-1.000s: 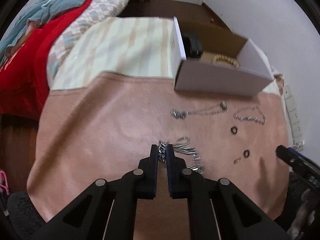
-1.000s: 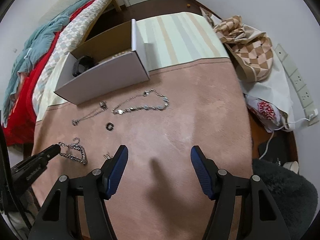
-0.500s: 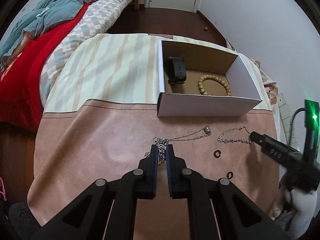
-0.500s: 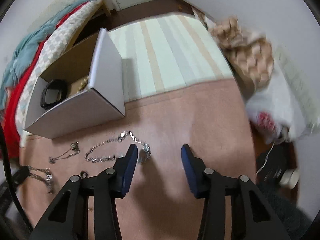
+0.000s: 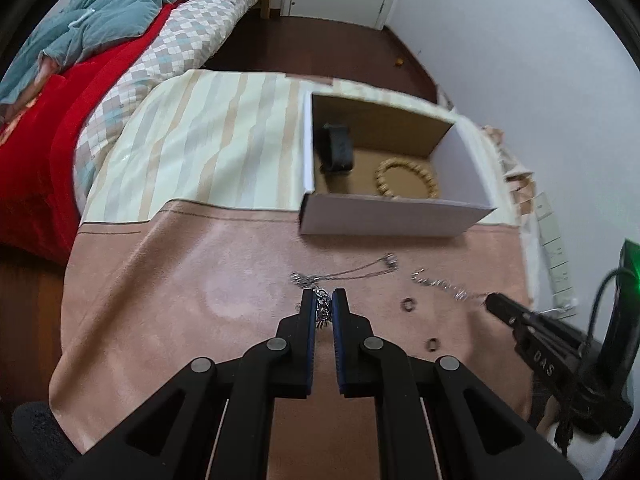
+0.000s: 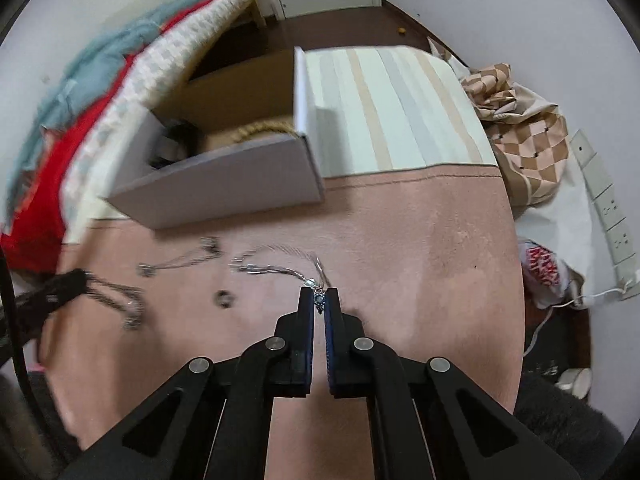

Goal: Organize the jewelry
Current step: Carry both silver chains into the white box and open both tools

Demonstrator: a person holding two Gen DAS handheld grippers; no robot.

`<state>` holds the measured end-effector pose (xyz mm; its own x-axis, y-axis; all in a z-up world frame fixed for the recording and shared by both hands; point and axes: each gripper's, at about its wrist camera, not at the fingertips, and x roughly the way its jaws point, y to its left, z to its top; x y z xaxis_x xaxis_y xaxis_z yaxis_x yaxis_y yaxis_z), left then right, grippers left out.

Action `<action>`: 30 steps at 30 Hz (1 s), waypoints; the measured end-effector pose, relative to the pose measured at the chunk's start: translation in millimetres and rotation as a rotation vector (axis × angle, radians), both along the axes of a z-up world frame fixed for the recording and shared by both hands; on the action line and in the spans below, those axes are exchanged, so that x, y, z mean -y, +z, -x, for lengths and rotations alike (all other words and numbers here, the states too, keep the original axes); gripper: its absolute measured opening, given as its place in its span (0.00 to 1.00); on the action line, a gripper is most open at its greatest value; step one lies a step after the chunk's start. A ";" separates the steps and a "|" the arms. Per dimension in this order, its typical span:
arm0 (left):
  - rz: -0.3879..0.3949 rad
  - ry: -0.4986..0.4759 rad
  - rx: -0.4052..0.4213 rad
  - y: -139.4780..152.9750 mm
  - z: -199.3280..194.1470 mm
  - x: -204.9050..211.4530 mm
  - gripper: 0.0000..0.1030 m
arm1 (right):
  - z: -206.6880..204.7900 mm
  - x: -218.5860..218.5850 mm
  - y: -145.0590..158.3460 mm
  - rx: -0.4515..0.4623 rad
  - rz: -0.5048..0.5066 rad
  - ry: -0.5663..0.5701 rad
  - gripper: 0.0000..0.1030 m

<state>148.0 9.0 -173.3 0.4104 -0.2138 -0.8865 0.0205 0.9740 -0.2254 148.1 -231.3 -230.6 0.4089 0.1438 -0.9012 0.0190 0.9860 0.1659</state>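
My left gripper (image 5: 323, 298) is shut on a chunky silver chain (image 5: 322, 307) that hangs between its pads above the pink cloth (image 5: 180, 300). My right gripper (image 6: 319, 294) is shut on one end of a silver link bracelet (image 6: 276, 269), whose other end trails left on the cloth. A thin pendant necklace (image 5: 352, 272) and two small dark rings (image 5: 407, 304) (image 5: 432, 345) lie on the cloth. Behind them stands an open white box (image 5: 384, 220) holding a black watch (image 5: 338, 148) and a wooden bead bracelet (image 5: 406, 180).
The cloth covers a table with a striped sheet (image 5: 208, 148) at the back. A bed with red and teal covers (image 5: 60, 80) lies left. Checked fabric and bags (image 6: 532, 152), a power strip (image 6: 608, 208) and cables crowd the right edge.
My right gripper swung left toward the link bracelet and closed its jaws on its end. My left gripper rose with the chunky chain, which left the cloth.
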 end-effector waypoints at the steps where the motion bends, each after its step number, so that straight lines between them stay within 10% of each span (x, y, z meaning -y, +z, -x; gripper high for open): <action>1: 0.014 -0.002 0.006 4.9 0.4 -0.5 0.05 | 3.9 -0.4 8.0 0.013 -0.029 0.000 0.05; 20: 0.129 -0.112 0.171 116.7 -59.5 22.7 0.05 | -55.6 -3.3 174.9 0.210 -0.236 0.081 0.05; 30: 0.111 -0.135 0.006 49.7 -121.3 35.9 0.05 | -137.2 -13.2 116.2 0.035 -0.223 0.099 0.05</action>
<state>269.3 -27.0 -123.5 0.3766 -0.3640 -0.8519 0.1508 0.9314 -0.3313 285.3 -218.1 -114.4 0.4132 0.3781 -0.8284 -0.0850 0.9218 0.3783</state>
